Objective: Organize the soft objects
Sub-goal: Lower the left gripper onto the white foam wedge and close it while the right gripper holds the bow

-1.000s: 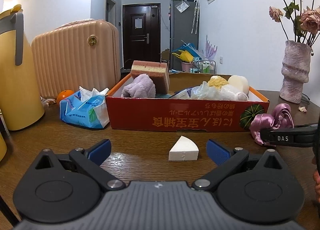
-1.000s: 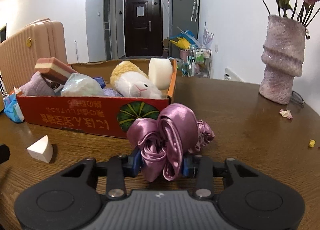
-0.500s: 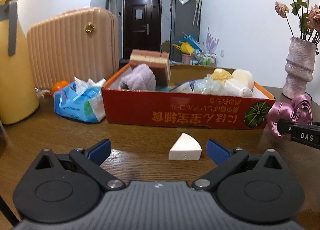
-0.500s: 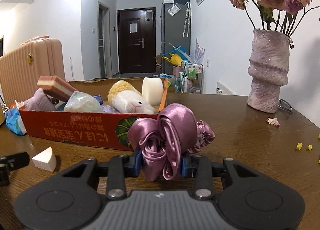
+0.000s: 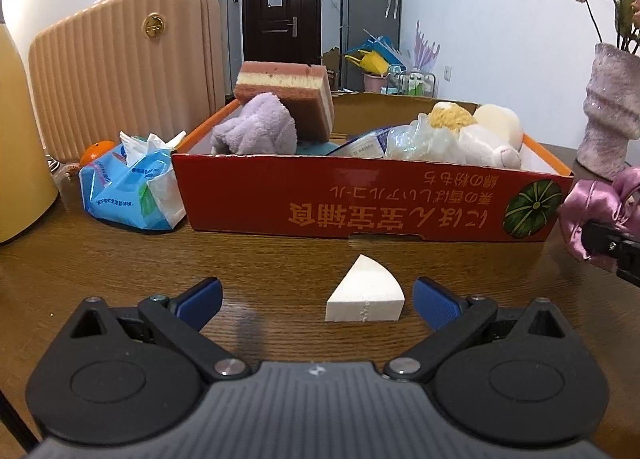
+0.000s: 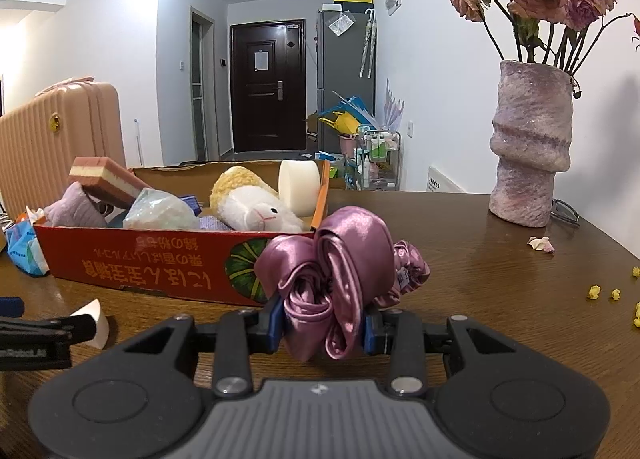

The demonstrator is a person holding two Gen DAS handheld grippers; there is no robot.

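One red box (image 5: 360, 199), one white wedge sponge (image 5: 364, 295), one satin scrunchie (image 6: 332, 275), one vase (image 6: 528, 147), one suitcase (image 5: 120, 75).

Left gripper open around a white sponge wedge

The left gripper (image 5: 316, 301) stands wide open on the wooden table (image 5: 120, 259); the white wedge sponge (image 5: 364, 295) lies between its blue fingers, nearer the right one. At twelve o'clock sits the red box (image 5: 360, 199) of soft things; at three o'clock, a purple satin scrunchie (image 5: 592, 207).
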